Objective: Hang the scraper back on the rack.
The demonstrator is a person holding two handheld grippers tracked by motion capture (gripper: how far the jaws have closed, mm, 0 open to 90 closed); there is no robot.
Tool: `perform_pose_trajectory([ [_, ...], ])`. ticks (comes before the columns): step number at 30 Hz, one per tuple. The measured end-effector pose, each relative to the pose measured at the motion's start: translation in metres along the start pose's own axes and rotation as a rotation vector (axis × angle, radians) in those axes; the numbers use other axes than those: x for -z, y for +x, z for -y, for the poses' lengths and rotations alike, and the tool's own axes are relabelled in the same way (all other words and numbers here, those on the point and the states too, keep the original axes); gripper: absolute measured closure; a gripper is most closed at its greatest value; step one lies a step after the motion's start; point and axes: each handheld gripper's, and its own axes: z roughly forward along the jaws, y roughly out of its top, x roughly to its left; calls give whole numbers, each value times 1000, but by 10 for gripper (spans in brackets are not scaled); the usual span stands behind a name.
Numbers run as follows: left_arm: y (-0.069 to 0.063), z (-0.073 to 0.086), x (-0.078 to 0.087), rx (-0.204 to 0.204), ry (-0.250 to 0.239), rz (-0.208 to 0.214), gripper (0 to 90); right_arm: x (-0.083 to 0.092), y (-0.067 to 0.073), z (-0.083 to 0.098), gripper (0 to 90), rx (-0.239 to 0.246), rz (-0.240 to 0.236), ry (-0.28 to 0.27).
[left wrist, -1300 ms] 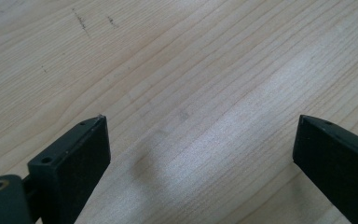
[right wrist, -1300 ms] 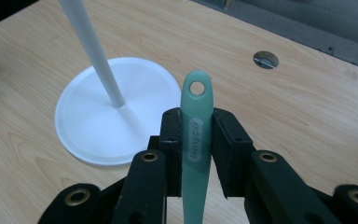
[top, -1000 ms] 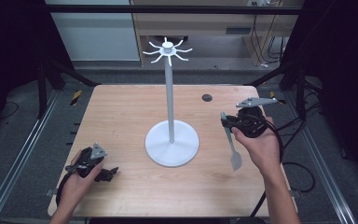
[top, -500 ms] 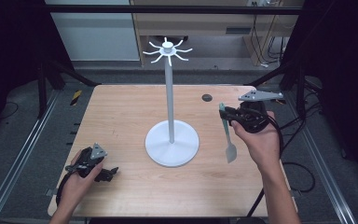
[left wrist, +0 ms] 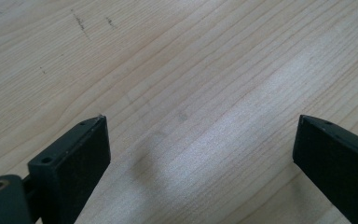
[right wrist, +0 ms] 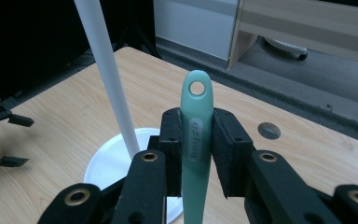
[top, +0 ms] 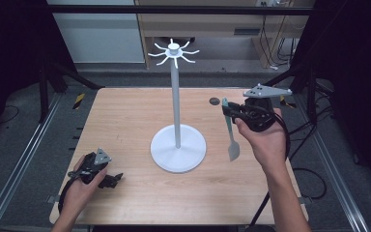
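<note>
A white stand [top: 176, 104] with a round base [top: 178, 148] and hooked arms at its top [top: 173, 50] rises from the middle of the wooden table. My right gripper [top: 230, 110] hovers to its right, shut on the handle of a pale green spatula [top: 231, 131] whose blade hangs down. In the right gripper view the pads clamp the spatula handle [right wrist: 196, 135], its hole end pointing up, with the stand's pole [right wrist: 108, 74] to the left. My left gripper [top: 111, 180] rests at the table's front left, open, its pads [left wrist: 85, 154] wide apart over bare wood.
A small dark round disc [top: 215, 101] lies on the table [top: 125, 121] behind the right gripper. Metal rails run along both table sides. Black frame legs stand at the back corners.
The right gripper has risen with the spatula, lifting its blade off the table surface. The left gripper has stayed in place.
</note>
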Motion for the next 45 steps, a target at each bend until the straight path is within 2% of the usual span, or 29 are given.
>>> perform_pose_trajectory([
  [18,0,0,0,-2,1,-2,37,-7,14,-25,747,22,-26,-32],
  [45,-1,0,0,1,-7,-4,37,1,30,-57,746,39,-51,-117],
])
